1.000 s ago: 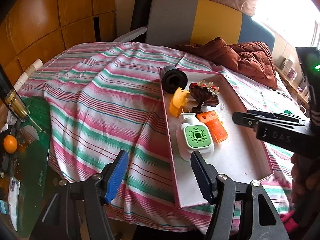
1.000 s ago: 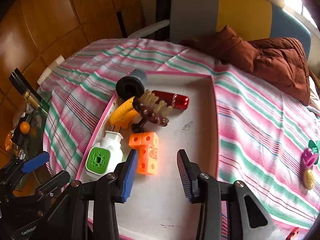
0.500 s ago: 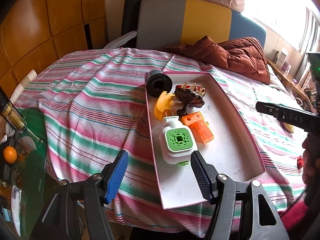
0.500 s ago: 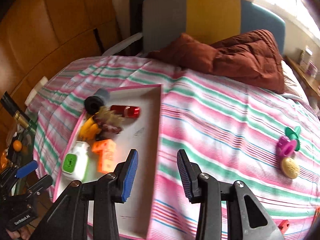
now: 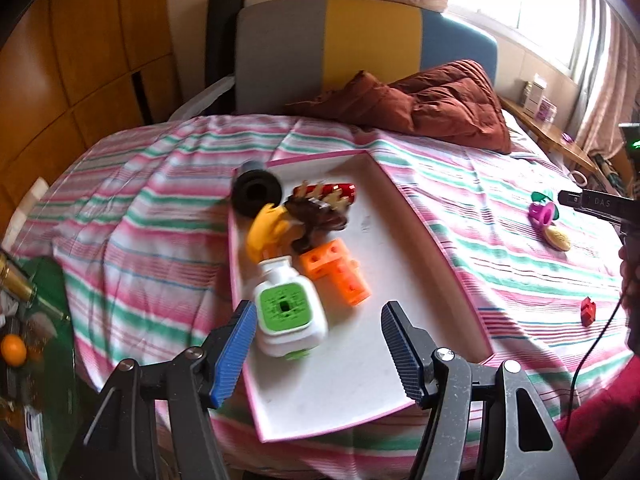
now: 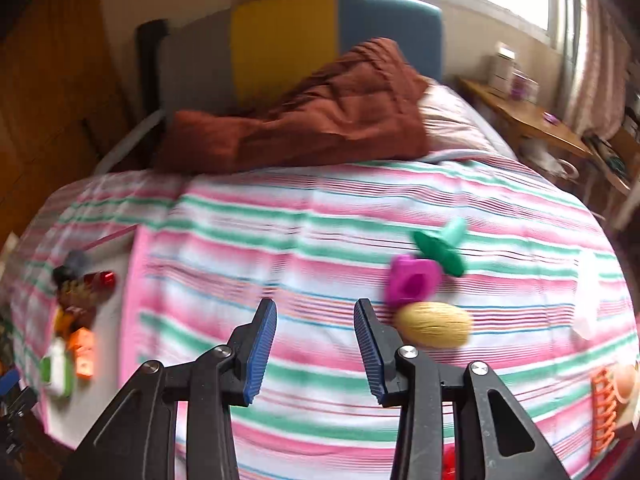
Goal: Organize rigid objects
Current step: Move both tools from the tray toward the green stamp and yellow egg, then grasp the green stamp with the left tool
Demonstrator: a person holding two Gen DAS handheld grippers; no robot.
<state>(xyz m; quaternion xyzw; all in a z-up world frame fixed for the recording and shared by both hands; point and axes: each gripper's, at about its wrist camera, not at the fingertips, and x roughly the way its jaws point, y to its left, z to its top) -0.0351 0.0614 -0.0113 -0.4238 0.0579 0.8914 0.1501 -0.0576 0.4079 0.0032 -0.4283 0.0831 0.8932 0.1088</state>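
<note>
While my right gripper (image 6: 315,344) hangs parted and empty low centre, the yellow oval piece (image 6: 434,324) lies just right of it on the bedspread (image 6: 256,232); likely light, stiff, best pinched across its short width; the tray (image 6: 130,280), formerly beneath, now sits far left.

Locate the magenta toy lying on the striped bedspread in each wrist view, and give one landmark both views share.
Left wrist view: the magenta toy lies far right on the striped bedspread, outside the white tray, beside a green piece and above a yellow oval.
Right wrist view: right of centre, just beyond the right gripper, which is open and empty.
Shared landmark: the brown quilt by the headboard.
</note>
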